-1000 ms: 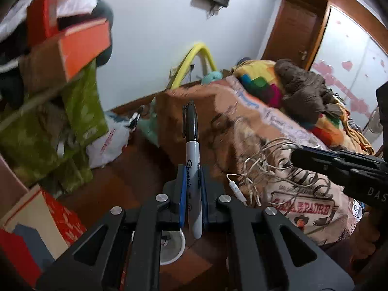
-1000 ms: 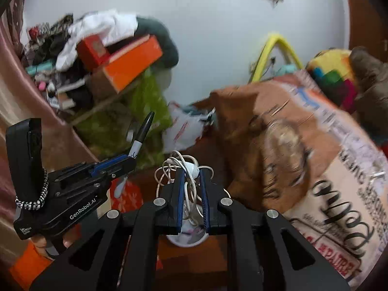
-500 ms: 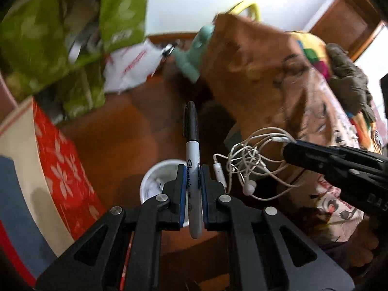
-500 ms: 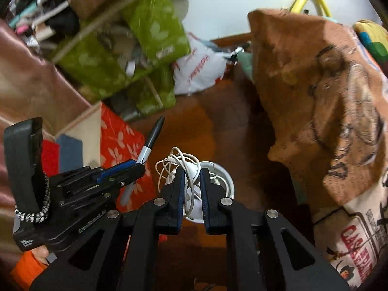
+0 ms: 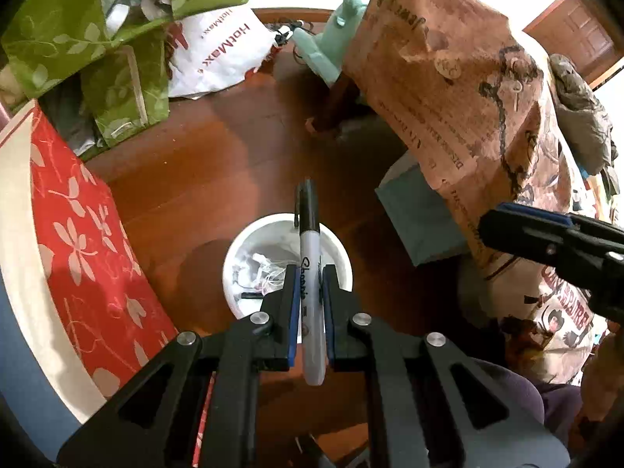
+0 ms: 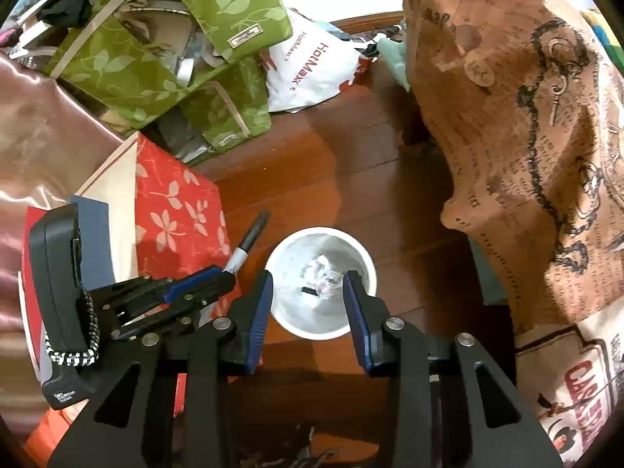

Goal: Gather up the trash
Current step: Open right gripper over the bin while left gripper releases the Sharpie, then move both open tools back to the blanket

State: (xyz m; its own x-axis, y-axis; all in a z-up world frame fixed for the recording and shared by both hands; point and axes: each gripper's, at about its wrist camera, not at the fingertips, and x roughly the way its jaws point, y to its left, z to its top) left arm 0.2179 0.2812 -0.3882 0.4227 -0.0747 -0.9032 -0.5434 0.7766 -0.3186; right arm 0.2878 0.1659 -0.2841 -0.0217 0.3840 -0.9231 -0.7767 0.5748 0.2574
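now the right hand-held gripper (image 6: 307, 296) opens, empty, above the bin (image 6: 364, 261).

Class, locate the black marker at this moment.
The marker is clamped in the left gripper, centre of the left wrist view, its capped end over the far rim of the white bin.

Black plastic left tongs (image 5: 310, 296) and right tongs (image 6: 308, 304) with blue finger pads, silver screws, white lettering, and a black-and-white braided cord.

Green leaf-print bags (image 6: 167, 58) pile at ten o'clock, a white plastic bag (image 6: 312, 74) at twelve, a red floral box (image 5: 78, 241) at nine, a brown printed bedspread (image 6: 518, 124) at two.
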